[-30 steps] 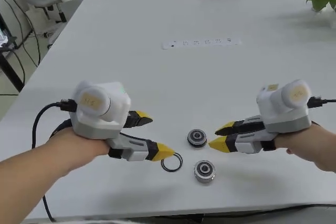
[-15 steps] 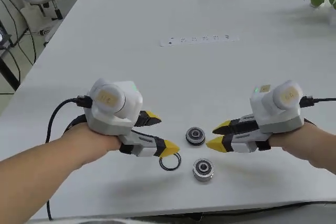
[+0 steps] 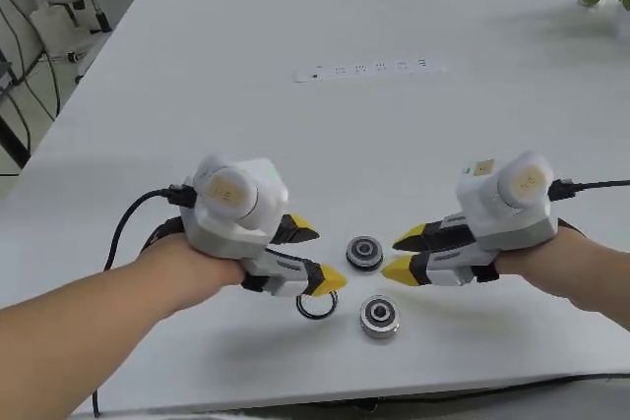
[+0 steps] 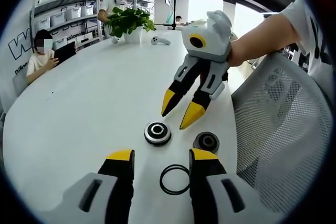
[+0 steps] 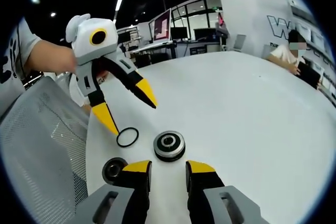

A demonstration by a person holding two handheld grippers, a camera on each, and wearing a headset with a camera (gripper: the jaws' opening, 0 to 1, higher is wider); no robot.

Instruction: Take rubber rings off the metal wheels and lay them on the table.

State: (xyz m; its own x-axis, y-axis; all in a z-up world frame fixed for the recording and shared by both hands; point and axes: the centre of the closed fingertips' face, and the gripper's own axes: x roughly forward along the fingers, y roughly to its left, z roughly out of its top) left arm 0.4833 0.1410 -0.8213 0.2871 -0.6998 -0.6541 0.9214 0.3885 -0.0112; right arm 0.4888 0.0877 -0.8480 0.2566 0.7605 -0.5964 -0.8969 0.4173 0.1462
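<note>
Two metal wheels lie flat close to the near edge of the desk [image 3: 295,145], about midway along it: the far wheel [image 3: 365,252] and the near wheel [image 3: 379,315]. One loose rubber ring [image 4: 175,180] lies flat just left of the near wheel. In the head view it sits partly under the lower jaw of the left gripper [image 3: 315,255]. The left gripper is spread wide and holds nothing. The right gripper [image 3: 402,253] has its jaws parted and is likewise empty. Its tips point at the far wheel from the right. The views do not resolve which wheel carries a ring.

Probable hazards:

1. Collision. Both grippers point at the far wheel from opposite sides. If they close in together, the jaws can strike each other and flick the wheel away.
2. Loss over the edge. A sideways push can slide the near wheel, or tip it onto its rim, and send it off the near edge.
3. Snagging. A low sweep of the left gripper can drag the loose rubber ring.
4. Slipping. A jaw tip set on bare metal can skid, and the unheld wheel then shifts with the ring in place.
</note>
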